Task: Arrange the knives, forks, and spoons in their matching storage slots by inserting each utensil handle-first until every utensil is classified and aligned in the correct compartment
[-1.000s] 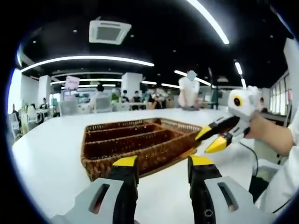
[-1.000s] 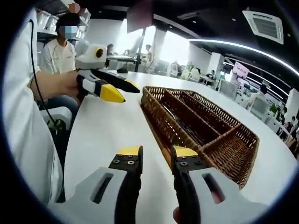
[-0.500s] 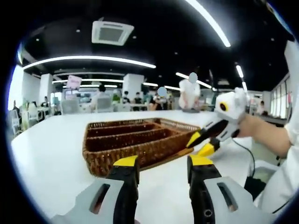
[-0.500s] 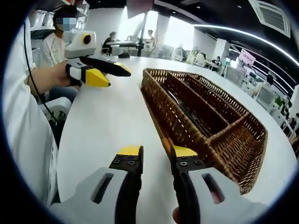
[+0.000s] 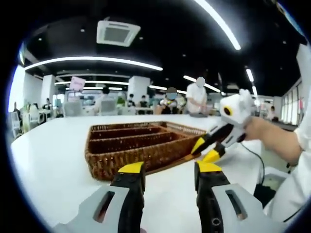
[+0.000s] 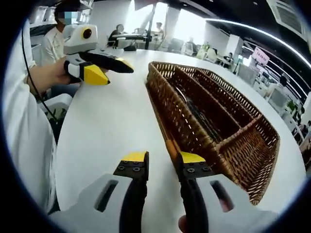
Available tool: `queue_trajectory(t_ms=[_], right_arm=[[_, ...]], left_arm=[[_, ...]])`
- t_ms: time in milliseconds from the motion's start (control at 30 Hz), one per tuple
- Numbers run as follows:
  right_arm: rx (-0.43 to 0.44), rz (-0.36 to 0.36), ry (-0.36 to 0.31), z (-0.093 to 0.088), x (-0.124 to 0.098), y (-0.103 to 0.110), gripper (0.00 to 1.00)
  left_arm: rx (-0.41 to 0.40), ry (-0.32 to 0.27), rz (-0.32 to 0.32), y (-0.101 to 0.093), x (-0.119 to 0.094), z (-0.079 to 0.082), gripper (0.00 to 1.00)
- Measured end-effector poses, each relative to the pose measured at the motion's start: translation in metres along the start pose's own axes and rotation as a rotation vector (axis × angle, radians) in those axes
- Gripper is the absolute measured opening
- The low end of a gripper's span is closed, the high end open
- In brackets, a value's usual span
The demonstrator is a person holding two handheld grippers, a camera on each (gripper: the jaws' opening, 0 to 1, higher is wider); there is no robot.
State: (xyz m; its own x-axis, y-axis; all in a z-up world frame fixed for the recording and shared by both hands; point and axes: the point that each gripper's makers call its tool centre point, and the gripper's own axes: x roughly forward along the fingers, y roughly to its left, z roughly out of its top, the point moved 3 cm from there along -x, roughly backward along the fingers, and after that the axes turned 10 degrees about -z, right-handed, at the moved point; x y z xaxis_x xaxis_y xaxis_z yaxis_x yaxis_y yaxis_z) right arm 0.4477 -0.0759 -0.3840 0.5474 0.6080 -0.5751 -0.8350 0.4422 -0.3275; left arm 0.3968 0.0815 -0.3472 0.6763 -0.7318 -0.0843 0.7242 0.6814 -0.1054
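The white surface is wide and round-edged, in a large open room with black ceiling, long light strips and people sitting at far desks. On it lies the wicker tray, long and narrow, with long slots along its length and one cross slot at the end. In the right gripper view its long axis runs away from the camera; dark utensils lie inside, their kind I cannot tell. The left claw is open and empty, in front of the tray's long side. The right claw is also open and empty, its right jaw just beside the tray's near corner.
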Motion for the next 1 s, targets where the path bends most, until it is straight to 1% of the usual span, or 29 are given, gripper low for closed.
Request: queue_trajectory(t_ms=[33,133,200,267,500,567,700,833,867,933,1000], right_arm=[[0.016,0.006,0.009,0.0,0.0,0.0,0.24],[0.021,0.016,0.021,0.0,-0.001,-0.001,0.23],[0.017,0.034,0.047,-0.002,-0.003,0.004,0.19],[0.015,0.044,0.055,-0.002,-0.002,0.006,0.16],[-0.03,0.065,0.083,-0.001,-0.002,0.011,0.16],[-0.051,0.087,0.081,0.001,0.0,0.015,0.16],[-0.053,0.101,0.089,0.003,0.003,0.015,0.15],[-0.033,0.122,0.097,0.004,0.006,0.013,0.13],[-0.023,0.131,0.1,0.004,0.006,0.014,0.12],[0.028,0.149,0.114,0.003,0.007,0.014,0.1],[0.034,0.148,0.117,0.003,0.006,0.014,0.09]], left_arm=[[-0.001,0.0,0.0,0.001,0.0,0.0,0.4],[-0.002,0.001,-0.002,0.002,-0.001,0.0,0.39],[-0.002,0.0,-0.003,0.001,0.0,0.0,0.39],[-0.005,0.002,-0.006,0.0,0.0,-0.001,0.39],[-0.006,-0.002,-0.009,-0.003,0.0,0.0,0.39],[-0.005,-0.001,-0.009,-0.003,0.0,0.0,0.39],[-0.005,0.002,-0.011,-0.005,0.0,0.0,0.38],[-0.004,0.003,-0.009,-0.005,-0.001,0.0,0.38],[-0.004,0.004,-0.009,-0.005,-0.002,0.0,0.38],[-0.002,0.006,-0.008,-0.006,-0.002,0.0,0.38],[-0.002,0.007,-0.009,-0.006,-0.003,0.0,0.38]])
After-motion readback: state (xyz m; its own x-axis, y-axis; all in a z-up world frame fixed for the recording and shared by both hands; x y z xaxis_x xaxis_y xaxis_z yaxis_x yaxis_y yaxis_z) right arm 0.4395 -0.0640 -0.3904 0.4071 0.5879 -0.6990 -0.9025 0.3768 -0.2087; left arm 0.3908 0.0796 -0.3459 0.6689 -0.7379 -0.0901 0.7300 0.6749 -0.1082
